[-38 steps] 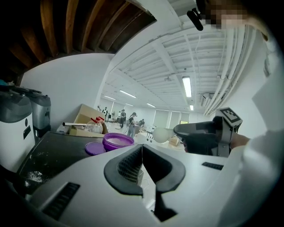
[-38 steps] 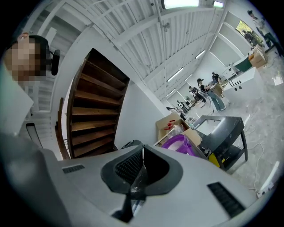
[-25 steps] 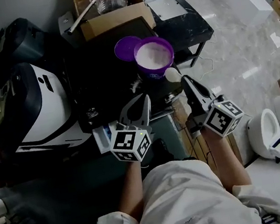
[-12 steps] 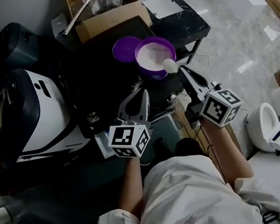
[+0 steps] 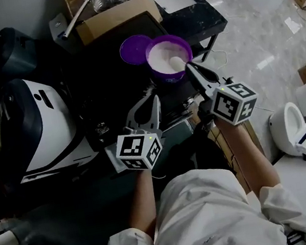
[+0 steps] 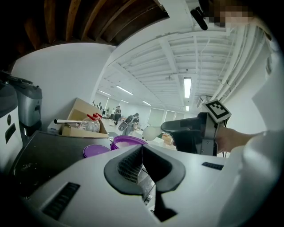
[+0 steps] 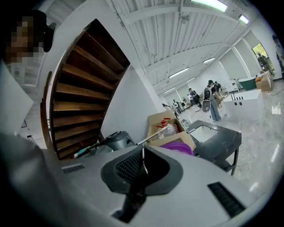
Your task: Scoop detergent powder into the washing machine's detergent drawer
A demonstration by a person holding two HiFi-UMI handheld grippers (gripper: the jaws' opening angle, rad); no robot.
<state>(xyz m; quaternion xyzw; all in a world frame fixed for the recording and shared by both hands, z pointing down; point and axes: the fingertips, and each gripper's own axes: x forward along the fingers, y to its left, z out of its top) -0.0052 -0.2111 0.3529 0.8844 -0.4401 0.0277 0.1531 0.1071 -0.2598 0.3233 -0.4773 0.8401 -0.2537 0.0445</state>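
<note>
A purple tub of white detergent powder stands open on the black machine top, its purple lid just behind it. My right gripper is shut on the handle of a white scoop, whose bowl sits over the powder inside the tub. In the left gripper view the scoop shows ahead of the right gripper, above the tub. My left gripper is shut with nothing in it, near the machine's front edge. The pale detergent drawer peeks out beside its marker cube.
A cardboard box with a plastic bottle stands behind the tub. A black table is at the back right. A white-and-black appliance fills the left. White toilets stand on the floor at the right.
My right gripper has carried the scoop forward, from beside the tub's near rim to over the powder inside it. The left gripper has hardly moved.
</note>
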